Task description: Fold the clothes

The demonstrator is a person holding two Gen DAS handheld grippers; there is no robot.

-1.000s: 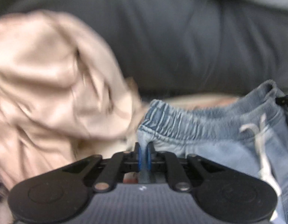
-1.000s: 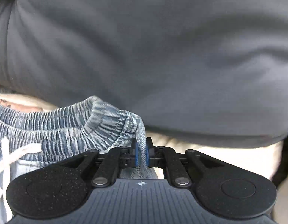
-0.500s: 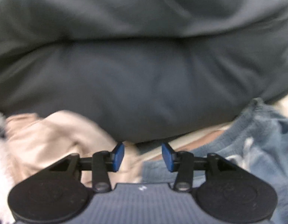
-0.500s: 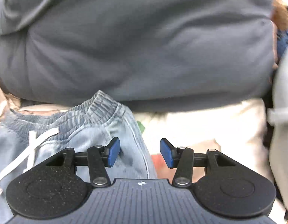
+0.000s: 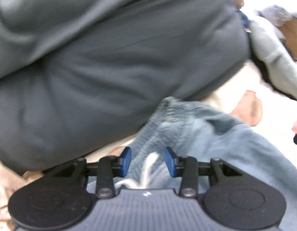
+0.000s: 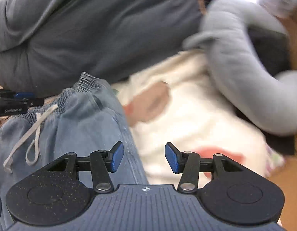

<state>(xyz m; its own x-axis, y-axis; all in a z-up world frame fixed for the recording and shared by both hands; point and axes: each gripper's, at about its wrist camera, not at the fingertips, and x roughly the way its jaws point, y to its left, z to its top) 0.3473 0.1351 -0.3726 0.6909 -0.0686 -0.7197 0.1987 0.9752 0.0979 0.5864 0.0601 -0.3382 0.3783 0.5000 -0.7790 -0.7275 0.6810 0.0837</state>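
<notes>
**Both grippers hanging open over one pair of blue pants**

One large dark grey garment [image 5: 113,61] is filling the space ahead of both sets of jaws, its edges running out of frame in each view. One pair of light blue pants [image 6: 86,119] is lying below it; the gathered waistband is sitting just beyond the jaws in the left wrist view and ahead and to the left of the jaws in the right wrist view. One cream cloth with reddish patches [image 6: 186,115] is spreading ahead and to the right of the right jaws; the left wrist view is catching only a sliver of it. One pale grey sleeve [image 6: 244,80] is crossing the far right, blurred. One white drawstring [image 5: 148,167] is lying between the left jaws, not pinched.

The left gripper [image 5: 148,160] is standing released, its pads apart over the waistband. The right gripper [image 6: 144,157] is likewise spread, clasping nothing, the pants' side edge lying between its jaws. Only the right wrist view is showing the other gripper, at far left beside the waistband. A beige fabric [image 5: 6,184] at the left view's lower left is too blurred to identify.
</notes>
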